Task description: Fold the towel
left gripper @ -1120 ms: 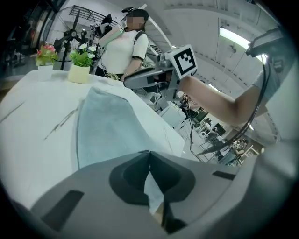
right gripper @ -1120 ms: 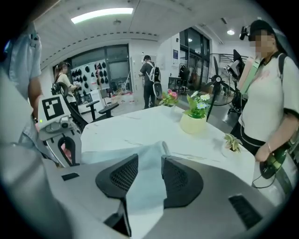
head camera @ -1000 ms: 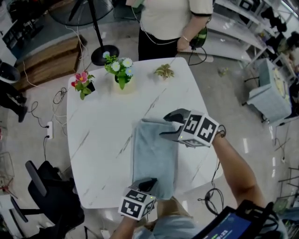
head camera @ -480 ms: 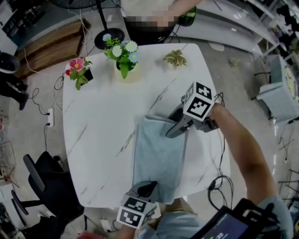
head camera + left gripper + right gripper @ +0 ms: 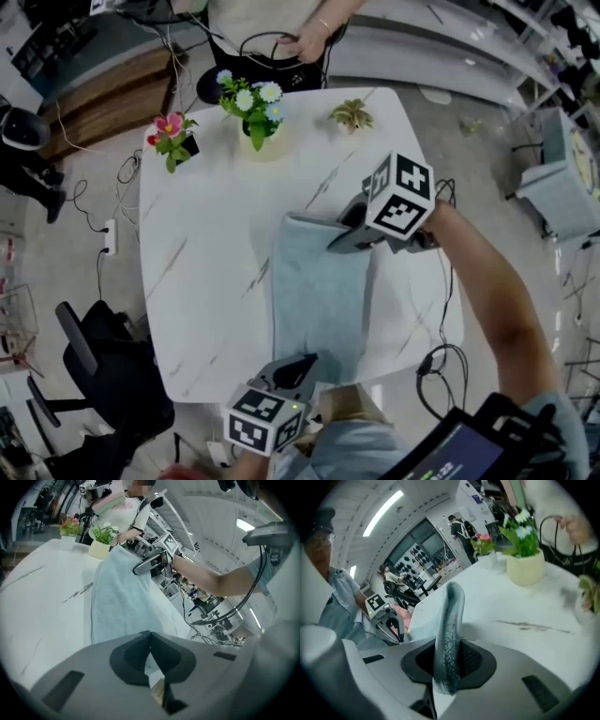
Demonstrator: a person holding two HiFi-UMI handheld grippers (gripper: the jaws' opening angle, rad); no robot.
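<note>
A light blue-grey towel (image 5: 319, 300) lies lengthwise on the white marble table (image 5: 206, 262). My right gripper (image 5: 339, 239) is at the towel's far right corner. Its jaws have just been closing, and in the right gripper view they (image 5: 450, 663) pinch the folded towel edge (image 5: 450, 616), which stands upright between the pads. My left gripper (image 5: 298, 364) sits at the towel's near edge by the table front. In the left gripper view its jaws (image 5: 150, 637) meet, with a strip of towel (image 5: 122, 592) running in under them. The right gripper (image 5: 147, 564) shows at the towel's far end.
Three plants stand along the far side: pink flowers (image 5: 171, 141), white and blue flowers in a cream pot (image 5: 255, 112), and a small succulent (image 5: 352, 115). A person (image 5: 281, 28) stands behind the far edge. A black chair (image 5: 103, 366) is on the floor at the left.
The right gripper has tipped up and taken hold of the towel's far right corner, which now lifts slightly. The left gripper has risen a little at the near edge.
</note>
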